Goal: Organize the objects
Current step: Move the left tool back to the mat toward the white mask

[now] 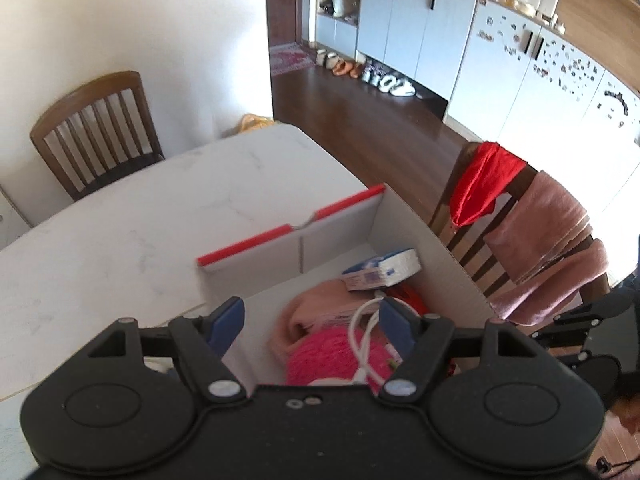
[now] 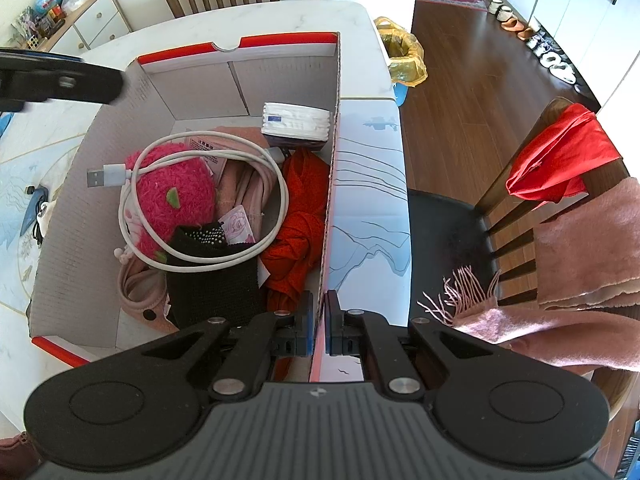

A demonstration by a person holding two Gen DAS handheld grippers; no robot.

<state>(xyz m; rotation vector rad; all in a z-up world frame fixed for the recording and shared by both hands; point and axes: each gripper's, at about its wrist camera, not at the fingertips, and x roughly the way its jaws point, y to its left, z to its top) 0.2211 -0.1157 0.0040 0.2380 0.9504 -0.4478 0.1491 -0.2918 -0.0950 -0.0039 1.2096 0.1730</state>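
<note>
An open cardboard box (image 2: 160,88) with red edges stands on the white marble table (image 2: 280,20). Inside lie a pink fluffy toy (image 2: 172,196), a coiled white USB cable (image 2: 208,160), a tissue pack (image 2: 296,120), an orange-red cloth (image 2: 298,216), a black knit piece (image 2: 212,284) and pink fabric. My right gripper (image 2: 319,326) is shut on the box's right wall (image 2: 332,168) at its near end. My left gripper (image 1: 312,322) is open and empty above the box's left wall; the toy (image 1: 328,356) and tissue pack (image 1: 384,268) show beyond it.
A chair (image 2: 520,216) draped with a red cloth (image 2: 560,152) and a pink scarf (image 2: 580,240) stands right of the table. Another chair (image 1: 96,132) stands at the far side. A yellow bag (image 2: 400,52) sits on the wooden floor. A drawer unit (image 2: 92,24) is far left.
</note>
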